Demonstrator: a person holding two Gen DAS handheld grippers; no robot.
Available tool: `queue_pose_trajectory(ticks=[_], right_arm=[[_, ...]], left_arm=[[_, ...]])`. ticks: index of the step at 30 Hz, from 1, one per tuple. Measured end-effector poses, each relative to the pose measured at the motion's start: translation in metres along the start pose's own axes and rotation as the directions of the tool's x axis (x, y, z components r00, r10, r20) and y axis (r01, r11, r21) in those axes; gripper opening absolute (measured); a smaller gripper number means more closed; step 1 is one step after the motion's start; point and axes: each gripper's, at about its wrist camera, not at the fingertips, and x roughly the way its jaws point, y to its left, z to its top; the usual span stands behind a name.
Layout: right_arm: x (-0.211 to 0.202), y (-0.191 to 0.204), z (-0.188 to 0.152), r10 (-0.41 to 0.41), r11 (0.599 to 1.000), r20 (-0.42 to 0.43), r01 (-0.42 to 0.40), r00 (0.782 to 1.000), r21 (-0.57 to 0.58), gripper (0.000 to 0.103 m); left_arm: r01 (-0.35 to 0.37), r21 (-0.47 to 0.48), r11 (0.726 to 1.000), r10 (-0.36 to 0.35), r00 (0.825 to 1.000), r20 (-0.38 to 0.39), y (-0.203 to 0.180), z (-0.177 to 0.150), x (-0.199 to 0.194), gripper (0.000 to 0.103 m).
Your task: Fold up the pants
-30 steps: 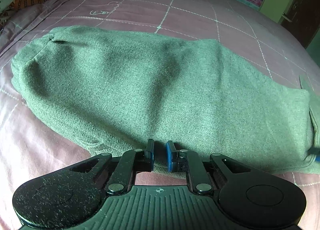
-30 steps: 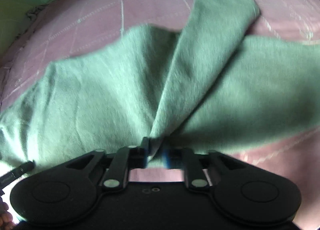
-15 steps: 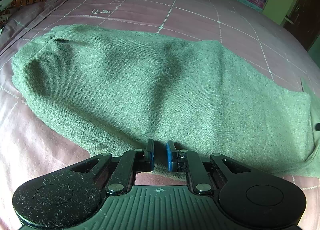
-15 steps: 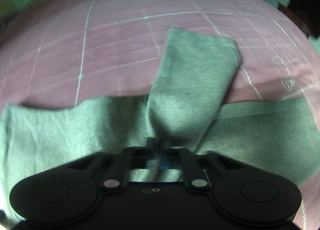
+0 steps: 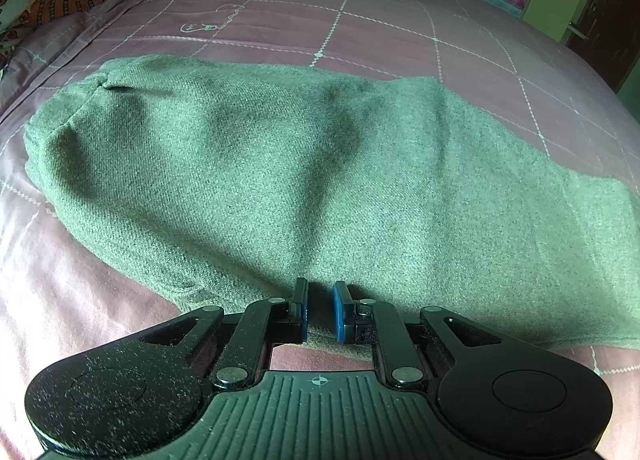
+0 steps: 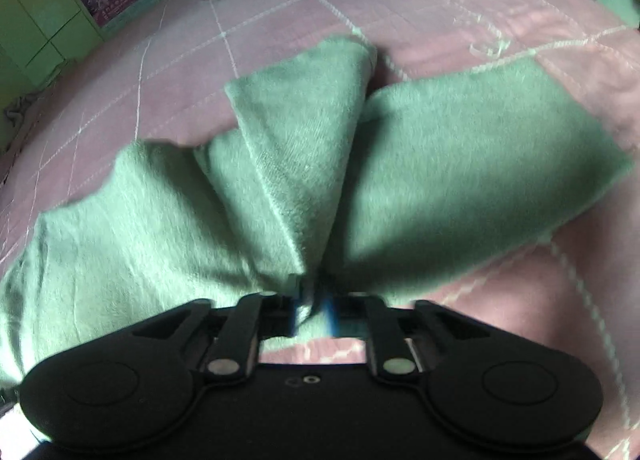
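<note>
Left wrist view: the green pants lie spread across the pink quilted bedspread, the rounded end at far left and the cloth running off to the right. The left gripper sits at the near hem with its jaws narrowly apart and a ridge of fabric between the blue pads; whether they actually pinch it cannot be told. Risk: if the pads only straddle the cloth, any pull across the bed drags this edge free and skews the lower layer.

Right wrist view: the right gripper has its jaws clamped on a gathered bunch of the pants, from which a folded flap rises and fans away, its far tip over the bedspread. The picture is blurred. Risks, as judged: the grip holds a bunched point rather than a flat edge, so the flap may land twisted or creased; a thin bite may slip mid-carry, dropping the fold short of alignment.
</note>
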Motion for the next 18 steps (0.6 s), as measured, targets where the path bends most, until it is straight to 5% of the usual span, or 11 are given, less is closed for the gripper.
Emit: queue_pose_trajectory(ticks=[4, 10, 13, 18], right_arm=[[-0.007, 0.014, 0.024, -0.068, 0.992, 0.094, 0.077, 0.993, -0.102, 0.043], [0.024, 0.028, 0.058, -0.132, 0.982, 0.145, 0.149, 0.981, -0.115, 0.038], [0.02, 0.012, 0.077, -0.116, 0.992, 0.176, 0.122, 0.977, -0.023, 0.012], [-0.014, -0.057, 0.07, 0.009, 0.976, 0.2, -0.053, 0.98, 0.213, 0.005]], left_arm=[[-0.008, 0.003, 1.0, 0.008, 1.0, 0.001, -0.002, 0.0, 0.0, 0.013], [-0.011, 0.002, 1.0, 0.011, 1.0, 0.001, -0.001, 0.0, 0.001, 0.013], [-0.011, 0.003, 1.0, 0.011, 1.0, -0.002, -0.001, 0.001, 0.001, 0.013], [-0.009, 0.014, 1.0, 0.009, 1.0, 0.002, -0.001, 0.0, 0.0, 0.013]])
